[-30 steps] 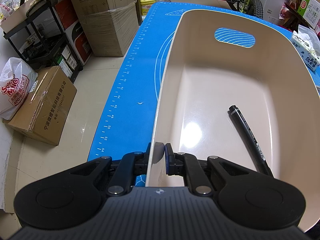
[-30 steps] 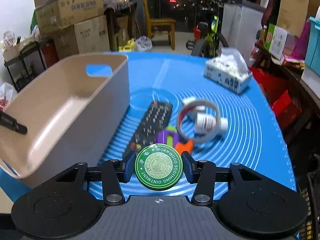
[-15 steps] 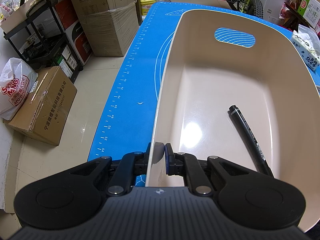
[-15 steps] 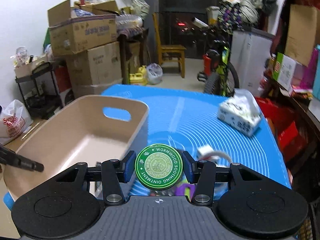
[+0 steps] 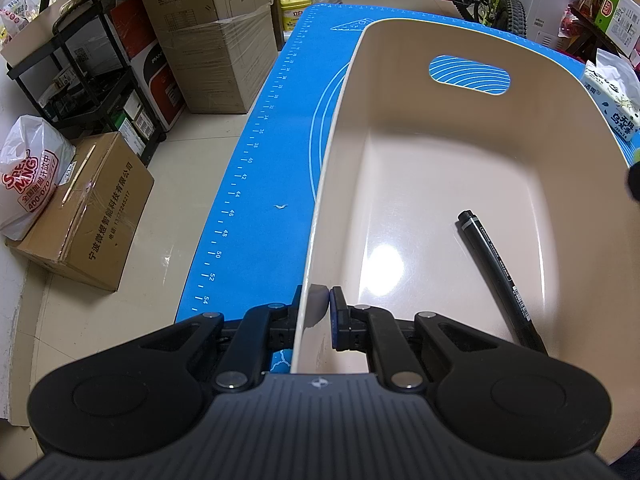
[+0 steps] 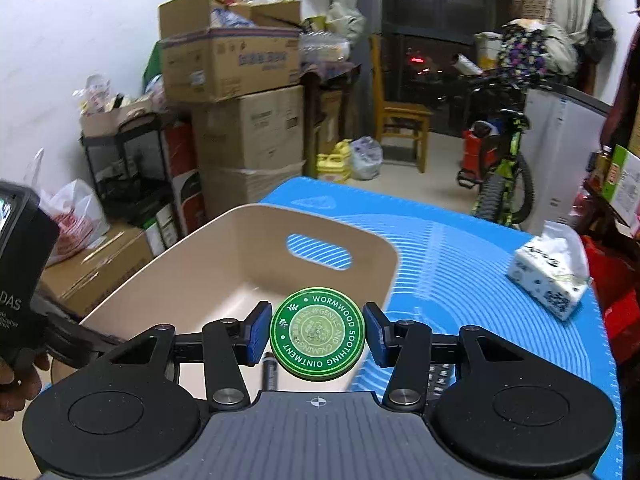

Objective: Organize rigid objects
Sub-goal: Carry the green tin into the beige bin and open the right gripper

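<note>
Fingers of the left gripper (image 5: 318, 312) are clamped on the near wall of the beige bin (image 5: 460, 184), one pad outside and one inside the rim, while the fingers of the right gripper (image 6: 317, 335) pinch a round green ointment tin (image 6: 317, 334) by its edge, lid facing the camera. Under everything lies the blue mat (image 5: 256, 168) that covers the worktop, its ruler marks running along the left edge. On it the bin takes up the left part of the worktop, its handle cutout in the far wall toward the far edge. A tissue pack (image 6: 550, 272) sits on the mat near the right edge, well apart from the bin. In the right wrist view the tin hangs in the air over the bin's right rim, touching neither bin nor mat. Inside the bin, a black marker pen (image 5: 500, 276) lies on the floor along the right wall. A dark remote control (image 6: 440, 376) shows partly behind the right finger, on the mat just beside the bin.
</note>
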